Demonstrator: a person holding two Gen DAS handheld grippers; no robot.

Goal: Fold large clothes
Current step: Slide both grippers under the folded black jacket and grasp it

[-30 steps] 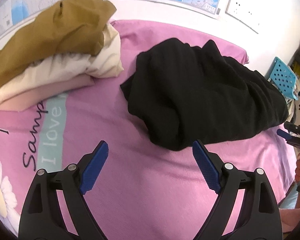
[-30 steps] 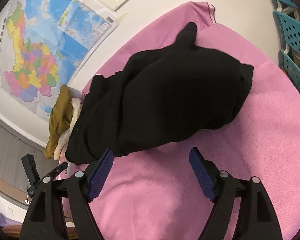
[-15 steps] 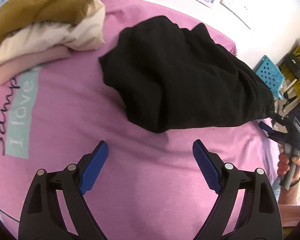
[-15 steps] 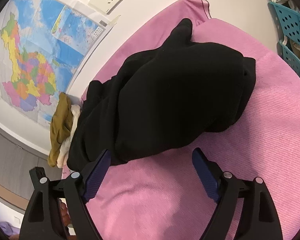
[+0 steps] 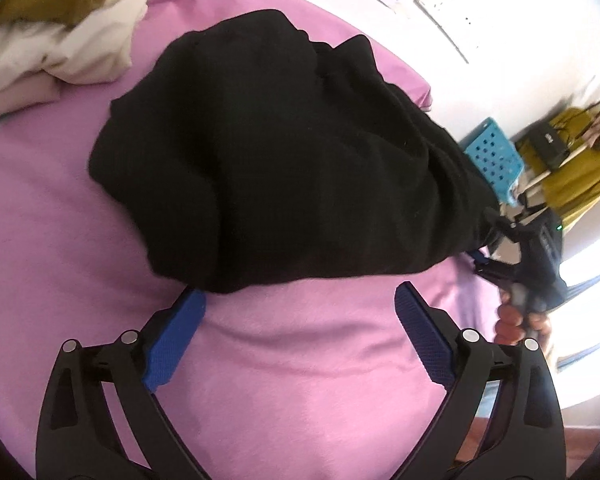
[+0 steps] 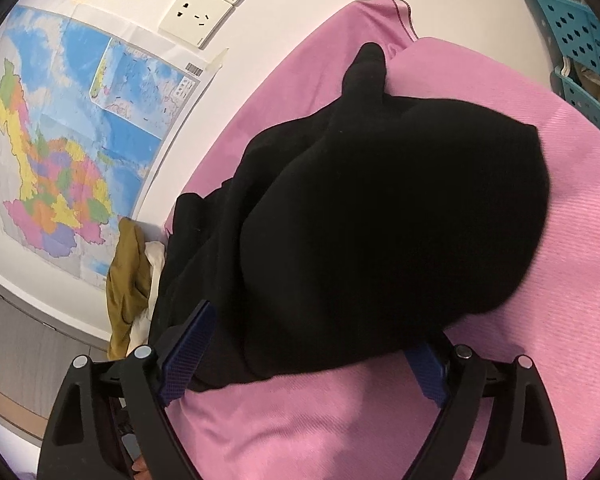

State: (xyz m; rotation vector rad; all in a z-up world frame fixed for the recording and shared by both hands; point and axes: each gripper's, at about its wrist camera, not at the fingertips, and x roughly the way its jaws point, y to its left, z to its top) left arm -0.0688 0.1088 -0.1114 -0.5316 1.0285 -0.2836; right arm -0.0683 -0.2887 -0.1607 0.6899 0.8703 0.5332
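A crumpled black garment point(image 5: 284, 152) lies in a heap on the pink bed cover point(image 5: 300, 360); it also shows in the right wrist view point(image 6: 380, 232). My left gripper point(image 5: 300, 300) is open, its blue fingertips at the heap's near edge. My right gripper point(image 6: 312, 332) is open, with the near edge of the garment lying between and partly over its fingertips. The right gripper point(image 5: 500, 248) also shows in the left wrist view at the heap's right end, held by a hand.
A stack of folded clothes, mustard, cream and pale pink point(image 5: 56, 28), sits at the back left of the bed. A wall with a map point(image 6: 80, 128) and sockets point(image 6: 196, 16) runs behind. Blue perforated baskets point(image 6: 580, 40) stand beyond the bed's right side.
Both grippers have moved in toward the black garment. Its edge now reaches the fingertips of both, where before pink cover lay between.
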